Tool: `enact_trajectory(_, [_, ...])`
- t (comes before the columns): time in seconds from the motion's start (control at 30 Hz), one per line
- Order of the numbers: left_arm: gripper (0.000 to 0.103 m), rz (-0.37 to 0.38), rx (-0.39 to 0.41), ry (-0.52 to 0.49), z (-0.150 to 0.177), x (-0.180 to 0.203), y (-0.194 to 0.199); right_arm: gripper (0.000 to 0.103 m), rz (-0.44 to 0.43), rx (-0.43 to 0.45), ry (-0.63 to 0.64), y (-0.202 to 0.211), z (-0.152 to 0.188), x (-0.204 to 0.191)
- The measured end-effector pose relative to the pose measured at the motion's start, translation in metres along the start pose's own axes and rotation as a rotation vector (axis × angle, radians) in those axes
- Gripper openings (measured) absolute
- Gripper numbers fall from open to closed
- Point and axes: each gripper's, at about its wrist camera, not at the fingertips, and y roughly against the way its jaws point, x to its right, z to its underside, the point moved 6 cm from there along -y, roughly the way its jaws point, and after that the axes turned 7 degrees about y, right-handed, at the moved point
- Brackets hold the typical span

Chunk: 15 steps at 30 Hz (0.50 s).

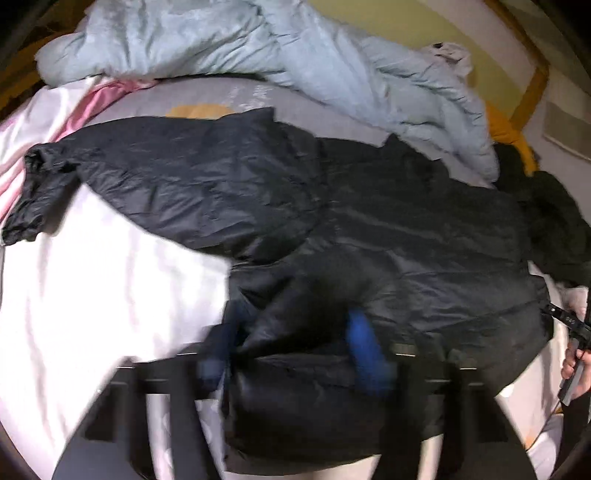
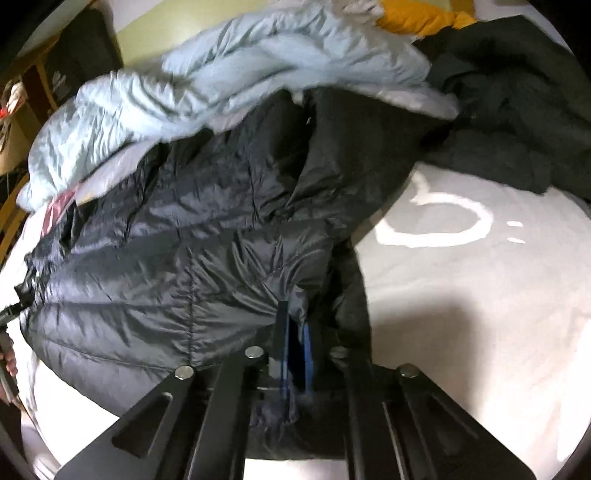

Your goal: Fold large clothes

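Right gripper (image 2: 293, 332): blue pads pressed close together, pinching a pleat of the black puffer jacket (image 2: 177, 236) at its near hem corner. Fabric bunches between the fingers and puckers radiate from the pinch, so the grip looks firm.

Left gripper (image 1: 291, 343): blurred. Blue pads stand apart with a thick fold of the jacket (image 1: 369, 229) bulging between them. Looks like it clamps the hem, but I can't tell for sure.

Jacket lies spread across the bed (image 1: 92, 295), hem toward both grippers, one sleeve (image 1: 48, 192) stretched out to the far left over the white sheet.

Handling, my read: light, soft, quilted, lofty. The shiny shell is likely slippery, and a thin pinch may slide off. Better to grab seams, hem binding or cuffs, where there's bulk. Trapped air will make folds spring back, so press each fold down.

Further out: a crumpled pale blue duvet (image 1: 258, 48) behind the jacket, a dark green garment (image 2: 517, 103) and something orange (image 2: 417, 16) beyond.

Writing: grey bedding has faint lettering near the duvet, unreadable. White outline drawing (image 2: 436, 221) on the grey sheet, no text. No brand visible on the jacket.
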Motion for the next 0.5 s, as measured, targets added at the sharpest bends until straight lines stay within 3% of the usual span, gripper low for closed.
enact_trajectory(0.1, [0.032, -0.027, 0.061, -0.032, -0.003, 0.004, 0.010, 0.005, 0.035, 0.001, -0.018, 0.017, 0.002, 0.002])
enact_trajectory(0.23, [0.037, -0.036, 0.071, -0.011, -0.007, -0.001, 0.008, 0.004, 0.035, -0.090, -0.056, 0.016, 0.014, 0.008])
enact_trajectory(0.33, [0.045, -0.152, -0.002, 0.017, -0.002, -0.016, -0.007, 0.004, 0.058, -0.130, -0.041, 0.011, 0.019, 0.009])
enact_trajectory(0.4, [0.046, -0.162, -0.061, 0.044, 0.007, -0.025, -0.017, 0.004, 0.071, -0.147, -0.033, 0.006, 0.020, 0.010])
enact_trajectory(0.5, [0.046, -0.170, -0.062, 0.049, 0.010, -0.027, -0.018, 0.004, 0.102, -0.162, 0.009, -0.001, 0.021, 0.007])
